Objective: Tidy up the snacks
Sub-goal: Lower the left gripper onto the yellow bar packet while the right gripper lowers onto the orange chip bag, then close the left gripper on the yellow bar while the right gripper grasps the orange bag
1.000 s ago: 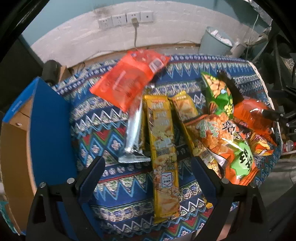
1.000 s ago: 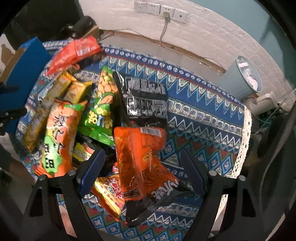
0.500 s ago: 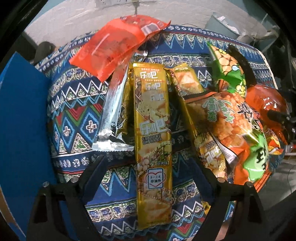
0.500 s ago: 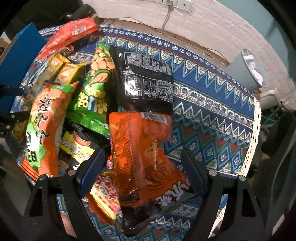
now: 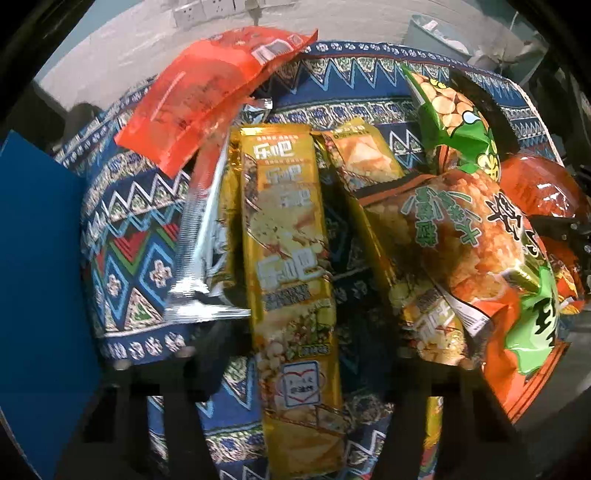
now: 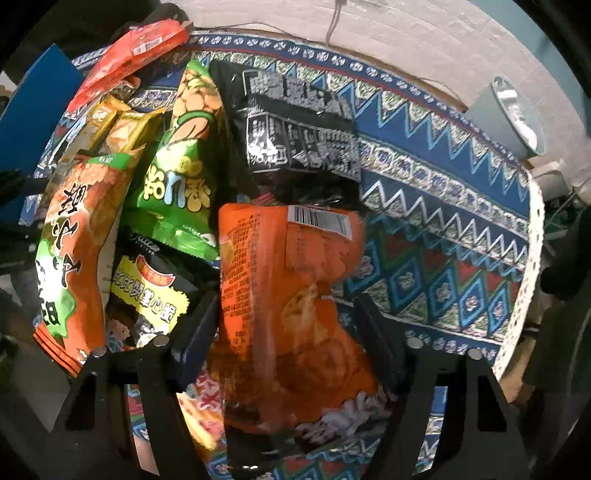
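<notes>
Several snack bags lie piled on a patterned blue cloth (image 5: 129,236). My left gripper (image 5: 295,354) is open, its jaws on either side of a long yellow snack pack (image 5: 291,280), close above it. A silver pack (image 5: 199,251) and a red bag (image 5: 207,92) lie to its left, another yellow pack (image 5: 388,236) and an orange-green bag (image 5: 480,258) to its right. My right gripper (image 6: 284,325) is open, straddling an orange bag (image 6: 288,295). Beyond it lie a black bag (image 6: 295,125) and a green bag (image 6: 181,166).
A blue box (image 5: 37,295) stands at the table's left edge. A grey bin (image 6: 513,118) stands on the floor beyond the table, by a white brick wall with sockets (image 5: 207,9). The cloth's right part (image 6: 443,221) bears no snacks.
Both grippers have moved down and forward toward the snacks. The yellow pack now lies between the left jaws and the orange bag between the right jaws. Both stay open.
</notes>
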